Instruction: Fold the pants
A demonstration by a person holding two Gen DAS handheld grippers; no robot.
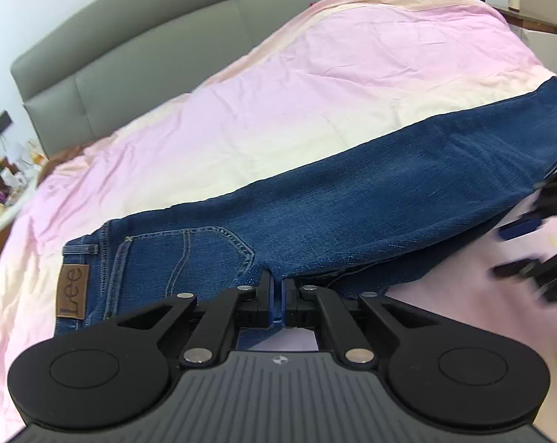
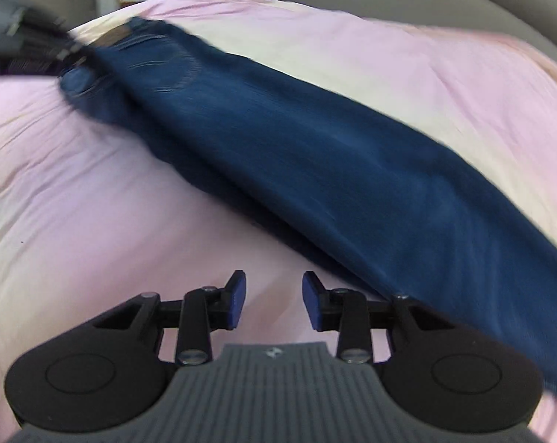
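Jeans folded lengthwise on the bed, one gripper clamped at the seat, the other free beside the leg.

On the left, the waistband with its brown leather patch (image 1: 72,291) lies nearest the grey headboard (image 1: 130,55); the jeans (image 1: 352,199) stretch away to the right across the pink sheet (image 1: 315,74), one leg stacked on the other, probably so they can be doubled end to end next. The left gripper (image 1: 276,297) has its jaws pinched together on the denim edge at the crotch, likely to anchor or lift that end. Further right, the right gripper (image 2: 274,297) hovers over bare sheet just beside the lower leg, jaws partly open with nothing between them, seemingly heading for a hold nearer the hems.
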